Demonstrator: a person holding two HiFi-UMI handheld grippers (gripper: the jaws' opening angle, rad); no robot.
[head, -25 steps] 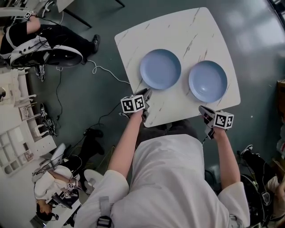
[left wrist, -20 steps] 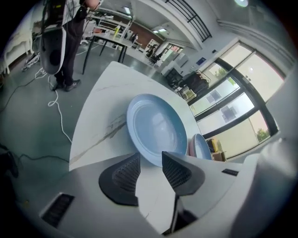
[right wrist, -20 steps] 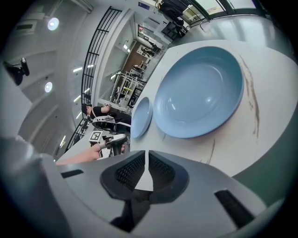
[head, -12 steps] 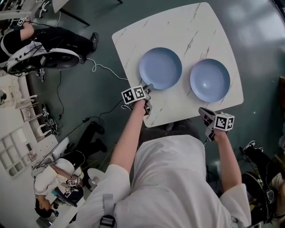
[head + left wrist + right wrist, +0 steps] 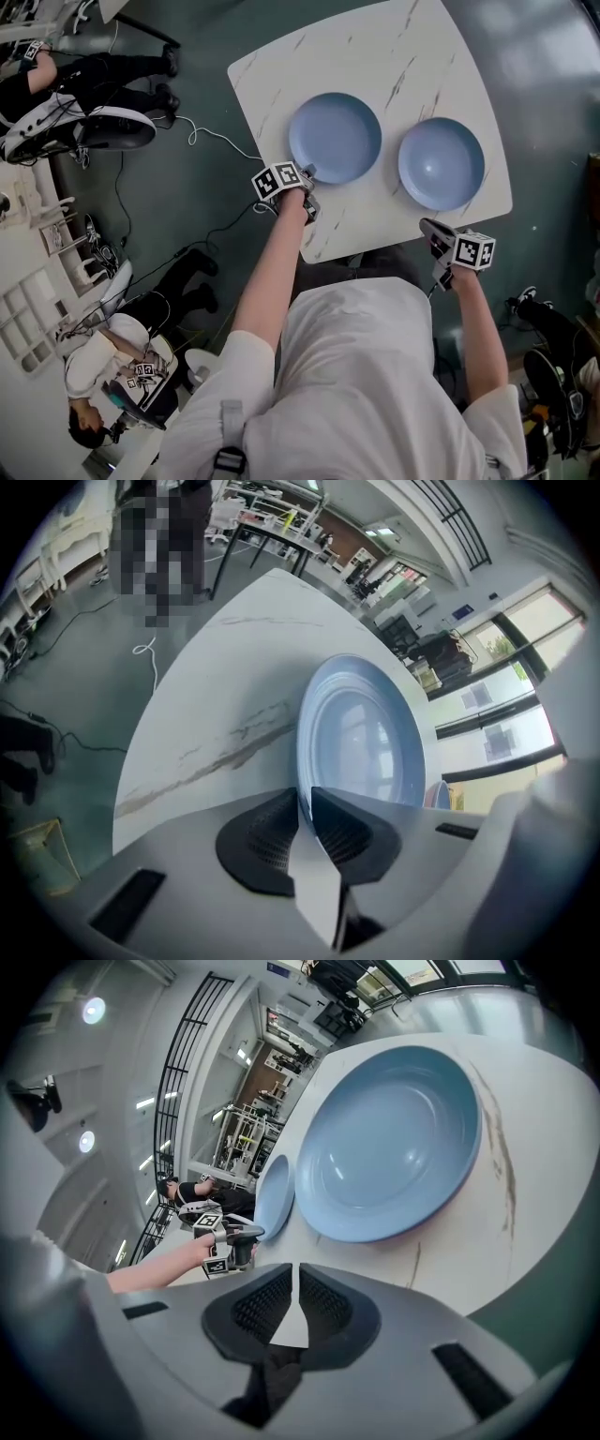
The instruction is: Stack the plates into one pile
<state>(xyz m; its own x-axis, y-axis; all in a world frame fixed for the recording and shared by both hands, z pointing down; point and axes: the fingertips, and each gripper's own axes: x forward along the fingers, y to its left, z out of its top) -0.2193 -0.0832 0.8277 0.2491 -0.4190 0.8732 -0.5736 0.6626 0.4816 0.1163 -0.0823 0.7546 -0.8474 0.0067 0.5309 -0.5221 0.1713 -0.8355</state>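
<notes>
**Two blue plates, side by side, not yet in one pile**

- Right hand-held gripper [image 5: 429, 228] [image 5: 295, 1283]: at the near edge of the tabletop, close to the right plate but clear of it. Jaws are together with nothing between them.
- Left hand-held gripper [image 5: 307, 176] [image 5: 302, 803]: at the near rim of the left plate. Its jaws have just been closing and now stand narrow, with the plate's rim pinched between the pads.
- Left plate [image 5: 335, 138] [image 5: 361, 742] [image 5: 272, 1194]: pale blue, round, on the tabletop.
- Right plate [image 5: 441, 163] [image 5: 389, 1143]: same colour, shallow, lying flat beside the left plate. A strip of bare tabletop separates the two.
- Tabletop [image 5: 375, 56] [image 5: 216, 696] [image 5: 469, 1241]: white with grey veining and rounded corners.
- Floor [image 5: 187, 206]: dark grey-green, with a white cable [image 5: 211, 145] lying past the tabletop's left edge.
</notes>
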